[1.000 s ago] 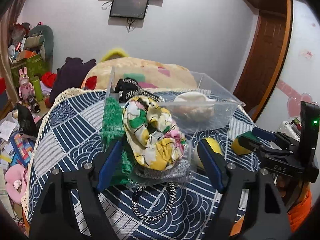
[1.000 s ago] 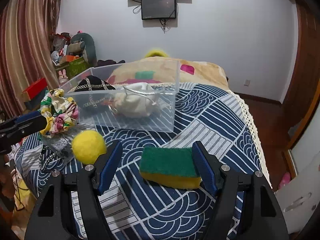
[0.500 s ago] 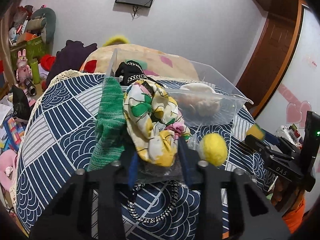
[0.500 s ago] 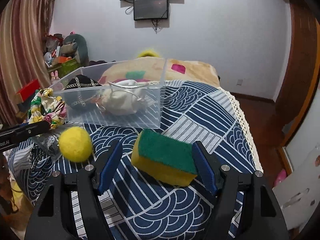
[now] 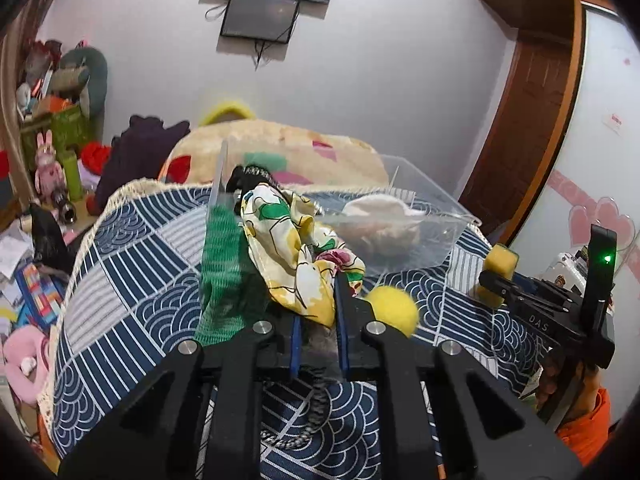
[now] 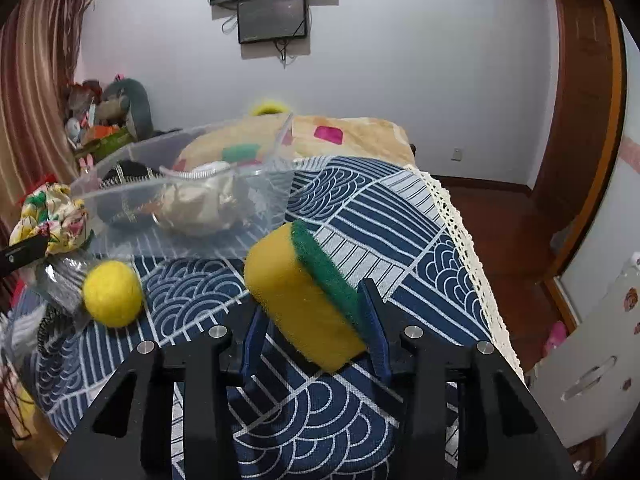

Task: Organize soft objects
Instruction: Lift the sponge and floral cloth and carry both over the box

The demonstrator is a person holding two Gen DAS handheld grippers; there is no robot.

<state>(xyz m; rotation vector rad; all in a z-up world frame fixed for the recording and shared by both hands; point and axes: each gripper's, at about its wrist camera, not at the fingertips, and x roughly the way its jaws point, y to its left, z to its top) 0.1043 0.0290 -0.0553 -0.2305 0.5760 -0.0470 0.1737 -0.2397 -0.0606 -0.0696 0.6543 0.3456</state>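
Note:
My left gripper is shut on a floral cloth scrunchie and holds it up in front of the clear plastic bin. My right gripper is shut on a yellow sponge with a green scrub face, lifted and tilted above the blue patterned cloth. The sponge also shows in the left wrist view. A yellow felt ball lies on the cloth left of the sponge, and shows in the left wrist view. The bin holds a white soft item and a black item.
A green knitted cloth lies on the cloth left of the scrunchie. A black-and-white cord and a clear bag lie near the ball. A beige blanket lies behind the bin. Clutter and toys stand at the far left.
Both grippers closed, left on the scrunchie, right on the sponge. Both objects have been lifted off the cloth, and the sponge has tilted.

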